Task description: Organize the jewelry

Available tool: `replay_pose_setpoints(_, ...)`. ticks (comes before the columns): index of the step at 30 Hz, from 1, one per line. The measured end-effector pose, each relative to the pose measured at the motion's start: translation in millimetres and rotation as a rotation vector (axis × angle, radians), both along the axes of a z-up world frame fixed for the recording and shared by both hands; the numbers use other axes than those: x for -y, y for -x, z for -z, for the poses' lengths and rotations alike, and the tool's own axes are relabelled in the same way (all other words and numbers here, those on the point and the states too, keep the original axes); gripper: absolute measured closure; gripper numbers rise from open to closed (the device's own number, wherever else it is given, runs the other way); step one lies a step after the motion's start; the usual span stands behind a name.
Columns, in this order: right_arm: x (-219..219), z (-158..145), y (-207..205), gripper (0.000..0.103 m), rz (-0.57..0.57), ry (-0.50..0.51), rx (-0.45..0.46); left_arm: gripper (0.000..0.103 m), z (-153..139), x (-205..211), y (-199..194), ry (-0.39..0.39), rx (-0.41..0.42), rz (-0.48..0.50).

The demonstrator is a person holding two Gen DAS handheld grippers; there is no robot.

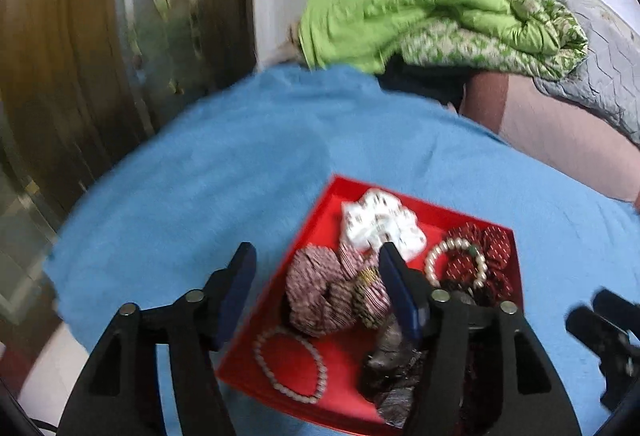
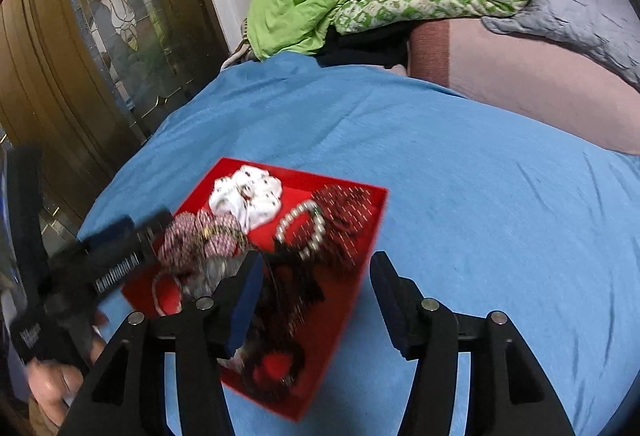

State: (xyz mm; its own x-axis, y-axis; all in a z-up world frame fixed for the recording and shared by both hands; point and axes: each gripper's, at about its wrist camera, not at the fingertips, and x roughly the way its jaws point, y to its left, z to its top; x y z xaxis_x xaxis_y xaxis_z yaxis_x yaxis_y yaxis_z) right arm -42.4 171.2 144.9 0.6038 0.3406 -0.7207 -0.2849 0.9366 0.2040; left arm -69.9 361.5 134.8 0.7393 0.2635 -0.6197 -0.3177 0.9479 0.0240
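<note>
- Left gripper (image 1: pixel 316 268) hangs over the near-left part of the red tray (image 1: pixel 320 220), jaws apart with nothing clamped between them.
- Right gripper (image 2: pixel 316 276) hovers at the tray's near-right edge, jaws likewise spread and empty.
- Inside the tray: a white scrunchie (image 1: pixel 380 224) at the far side, a striped pink scrunchie (image 1: pixel 320 288), a pearl bracelet (image 1: pixel 456 264) lying on a dark red scrunchie (image 1: pixel 496 248), and a pink bead bracelet (image 1: pixel 292 364) nearest.
- Tray rests on a blue blanket (image 1: pixel 240 163); a green quilt (image 1: pixel 432 7) is heaped well beyond.
</note>
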Motion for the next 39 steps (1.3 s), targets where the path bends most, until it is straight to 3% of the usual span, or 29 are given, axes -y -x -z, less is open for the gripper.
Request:
replay_pose_setpoints(3,11.3,2.1,18.9,0.041,0.009,0.004,0.010,0.013,-14.9,12.1,25.3,-0.092,0.115,-0.047)
replay_pose_setpoints(6,22.6,2.0,38.0,0.038,0.022,0.011,0.030,0.003,-29.0,20.7,52.0,-0.124,0.197,-0.064)
replay_pose_setpoints(8,28.6,2.0,48.3,0.034,0.029,0.012,0.041,0.001,-33.9,24.2,67.3,-0.121,0.208,-0.068)
replay_pose_setpoints(13,40.2,1.0,68.5,0.034,0.034,0.006,0.062,0.001,-38.7,30.3,87.4,-0.103,0.129,-0.043)
replay_pose_setpoints(17,49.3,1.7,82.5,0.030,0.054,-0.001,0.063,0.001,-42.2,42.2,102.6,-0.118,0.115,-0.044)
replay_pose_setpoints(23,58.0,7.9,100.3,0.026,0.087,0.023,0.051,0.001,-53.6,72.6,135.3,-0.263,0.150,-0.088)
replay_pose_setpoints(30,68.0,3.1,116.6,0.020,0.120,0.075,0.089,0.000,-51.5,83.3,145.2,-0.161,0.086,0.001)
replay_pose_setpoints(39,71.8,1.9,139.4,0.019,0.103,0.113,0.128,0.000,-35.3,97.8,151.3,-0.086,0.022,0.091)
